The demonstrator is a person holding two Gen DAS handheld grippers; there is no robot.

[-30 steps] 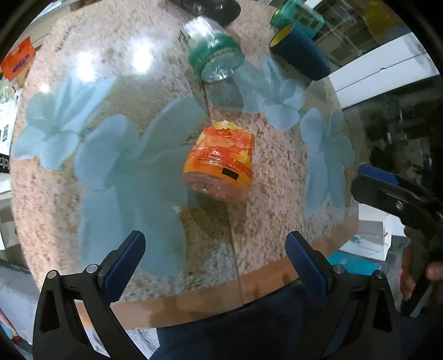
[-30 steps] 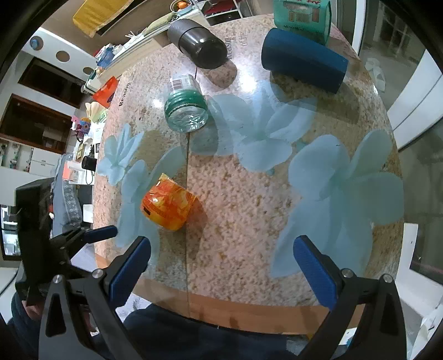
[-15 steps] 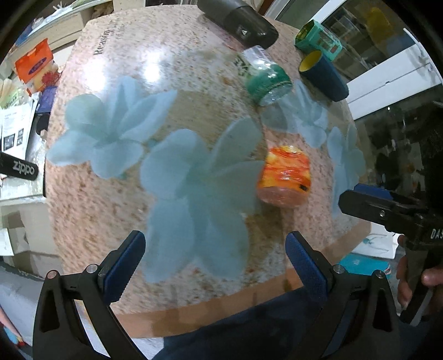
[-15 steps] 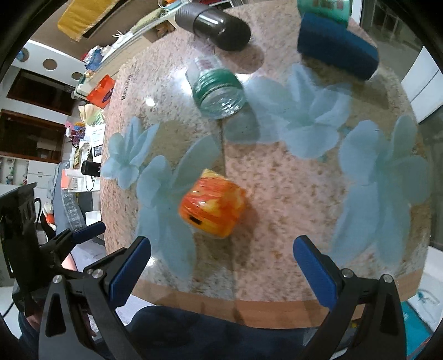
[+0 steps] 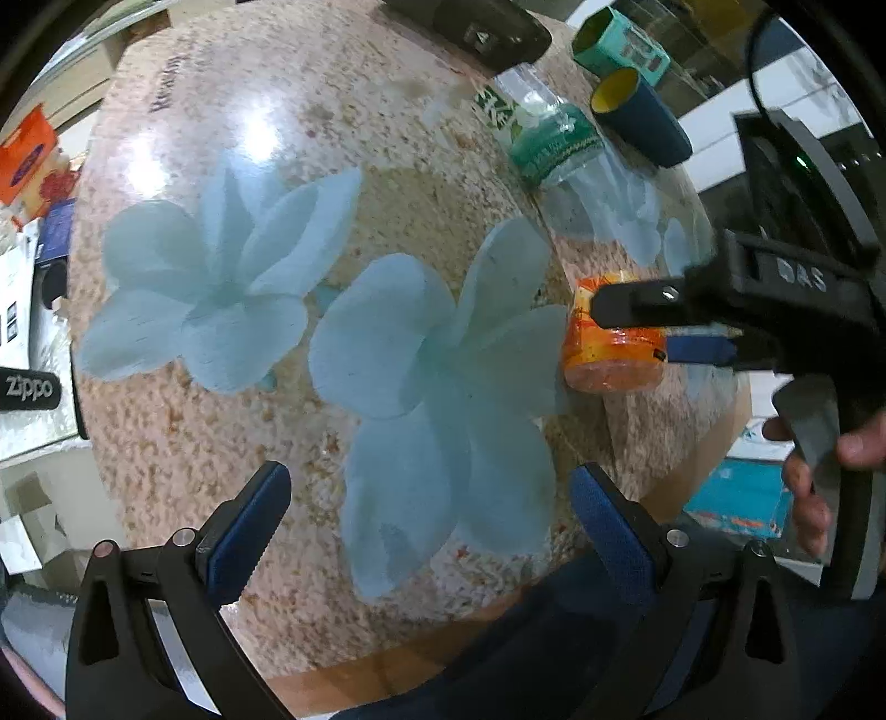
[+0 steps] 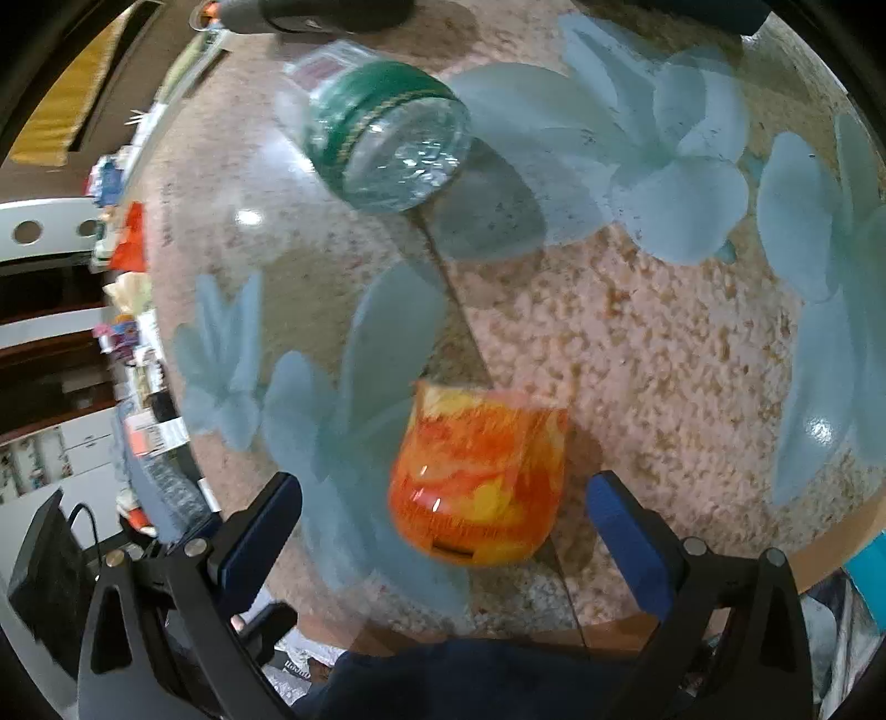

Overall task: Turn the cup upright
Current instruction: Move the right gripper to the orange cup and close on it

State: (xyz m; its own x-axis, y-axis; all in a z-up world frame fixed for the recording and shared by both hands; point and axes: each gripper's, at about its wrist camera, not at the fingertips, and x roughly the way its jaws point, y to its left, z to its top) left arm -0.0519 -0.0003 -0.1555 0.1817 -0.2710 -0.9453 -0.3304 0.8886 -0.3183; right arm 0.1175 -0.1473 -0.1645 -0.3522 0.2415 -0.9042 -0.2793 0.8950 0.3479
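The orange-and-yellow patterned plastic cup [image 6: 479,479] lies on its side on the round speckled-stone table with pale blue flower prints [image 6: 664,354], near the table's front edge. The right gripper [image 6: 443,531] has its blue-padded fingers spread wide, one to each side of the cup, with a visible gap on both sides; it grips nothing. From the left wrist view the same cup [image 5: 612,354] sits between the right gripper's [image 5: 637,327] two fingers. The left gripper [image 5: 423,529] is likewise fully spread and empty, held above the flower print, well apart from the cup. Further back lie a clear plastic bottle with a green label [image 6: 382,147], a dark blue cylinder with a yellow inside [image 5: 639,119] and a black cylinder [image 5: 476,30].
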